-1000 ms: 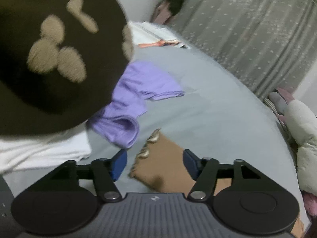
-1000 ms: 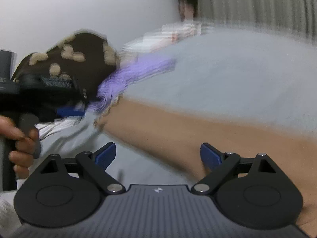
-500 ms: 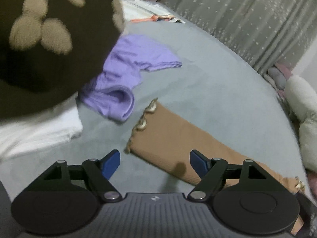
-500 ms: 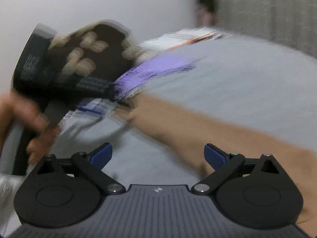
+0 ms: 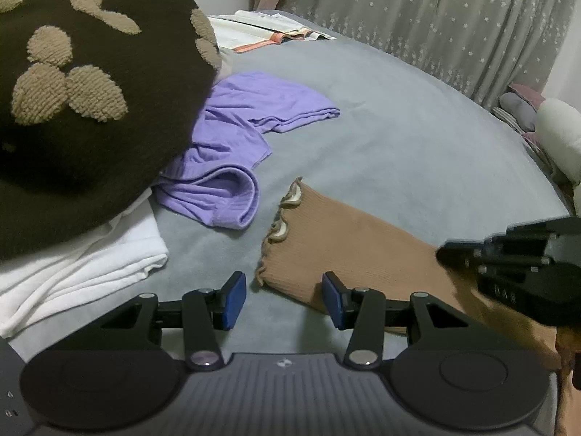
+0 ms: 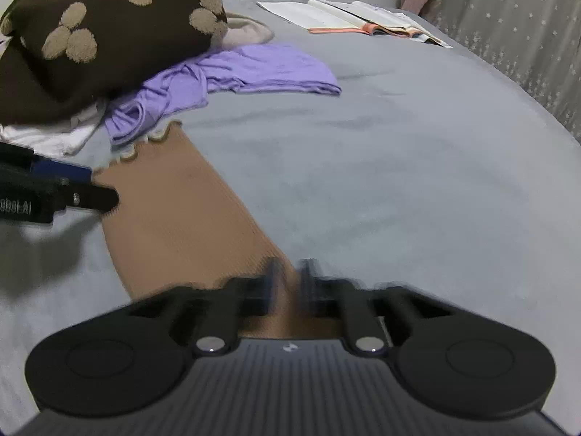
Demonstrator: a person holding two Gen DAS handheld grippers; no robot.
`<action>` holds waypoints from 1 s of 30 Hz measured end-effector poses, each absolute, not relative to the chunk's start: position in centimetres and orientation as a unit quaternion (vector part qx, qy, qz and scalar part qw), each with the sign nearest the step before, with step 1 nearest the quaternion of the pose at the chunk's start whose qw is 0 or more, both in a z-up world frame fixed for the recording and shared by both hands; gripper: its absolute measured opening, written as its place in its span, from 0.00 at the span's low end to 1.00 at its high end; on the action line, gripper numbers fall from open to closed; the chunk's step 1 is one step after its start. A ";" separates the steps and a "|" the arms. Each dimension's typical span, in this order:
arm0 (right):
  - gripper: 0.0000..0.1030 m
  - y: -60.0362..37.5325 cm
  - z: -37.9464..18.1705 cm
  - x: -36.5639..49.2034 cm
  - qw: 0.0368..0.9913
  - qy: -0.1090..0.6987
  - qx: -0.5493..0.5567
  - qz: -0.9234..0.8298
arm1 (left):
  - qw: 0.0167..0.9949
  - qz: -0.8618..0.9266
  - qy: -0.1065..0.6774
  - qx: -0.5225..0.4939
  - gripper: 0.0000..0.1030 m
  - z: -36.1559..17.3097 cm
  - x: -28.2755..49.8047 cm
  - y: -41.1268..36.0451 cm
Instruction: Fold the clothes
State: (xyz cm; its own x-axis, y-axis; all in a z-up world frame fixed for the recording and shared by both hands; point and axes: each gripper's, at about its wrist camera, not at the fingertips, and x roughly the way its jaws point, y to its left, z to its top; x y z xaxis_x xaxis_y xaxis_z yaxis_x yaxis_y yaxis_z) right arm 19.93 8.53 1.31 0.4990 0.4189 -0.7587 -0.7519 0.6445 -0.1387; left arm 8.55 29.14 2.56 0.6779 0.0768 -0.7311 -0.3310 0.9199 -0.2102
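Observation:
A tan ribbed garment (image 5: 348, 243) with a ruffled cream hem lies as a long strip on the grey bed; it also shows in the right wrist view (image 6: 181, 210). My left gripper (image 5: 284, 299) is open, its blue pads either side of the garment's hem corner, just above the sheet. My right gripper (image 6: 288, 287) is blurred, its fingers nearly together with a fold of the tan garment's near end between them. The right gripper (image 5: 515, 265) shows at the right edge of the left wrist view, the left gripper (image 6: 58, 189) at the left edge of the right wrist view.
A purple top (image 5: 232, 145) lies crumpled beyond the tan garment. A brown sweater with beige patches (image 5: 80, 91) sits on folded white cloth (image 5: 83, 265) at left. An open book (image 6: 356, 18) lies far back. A star-patterned curtain (image 5: 454, 18) hangs right. Pillows (image 5: 555, 134) are beside the bed.
My left gripper has dropped to the hem corner of the tan garment. My right gripper has stopped swinging, come down on the garment's near end and closed most of the way.

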 end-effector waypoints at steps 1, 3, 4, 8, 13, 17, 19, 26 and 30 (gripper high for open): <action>0.01 8.5 2.2 20.3 0.847 0.338 -0.229 0.339 | 0.900 0.115 0.386 -0.168 0.45 2.7 8.6 29.3; 0.01 7.7 3.4 20.3 0.860 0.324 -0.215 0.331 | 0.898 0.124 0.388 -0.166 0.44 3.0 8.6 29.4; 0.01 7.5 3.9 20.3 0.863 0.319 -0.211 0.329 | 0.898 0.129 0.388 -0.164 0.44 3.1 8.6 29.4; 0.02 7.0 4.2 21.3 0.879 0.308 -0.187 0.313 | 0.895 0.145 0.388 -0.168 0.44 3.1 8.5 30.0; 0.29 8.2 3.3 21.0 0.868 0.320 -0.198 0.325 | 0.893 0.136 0.379 -0.201 0.46 3.4 8.4 30.2; 0.38 8.3 4.6 20.0 0.885 0.278 -0.112 0.357 | 0.886 0.159 0.363 -0.240 0.49 4.0 7.9 31.3; 0.42 9.8 5.0 18.2 0.866 0.260 -0.140 0.405 | 0.882 0.175 0.355 -0.255 0.52 4.4 7.5 31.9; 0.35 17.5 0.3 14.2 0.797 0.251 -0.339 0.432 | 0.874 0.192 0.336 -0.293 0.59 5.0 6.9 32.8; 0.06 18.7 1.8 15.8 0.862 0.252 -0.228 0.377 | 0.857 0.202 0.330 -0.341 0.66 4.3 6.5 34.0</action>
State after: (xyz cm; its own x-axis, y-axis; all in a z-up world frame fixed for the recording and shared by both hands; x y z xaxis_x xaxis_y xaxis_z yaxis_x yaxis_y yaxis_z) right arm 15.82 18.71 1.83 0.5888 0.5345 -0.6063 -0.7641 0.6126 -0.2021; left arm 6.52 33.96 4.31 0.7005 0.1197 -0.7035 -0.5708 0.6856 -0.4518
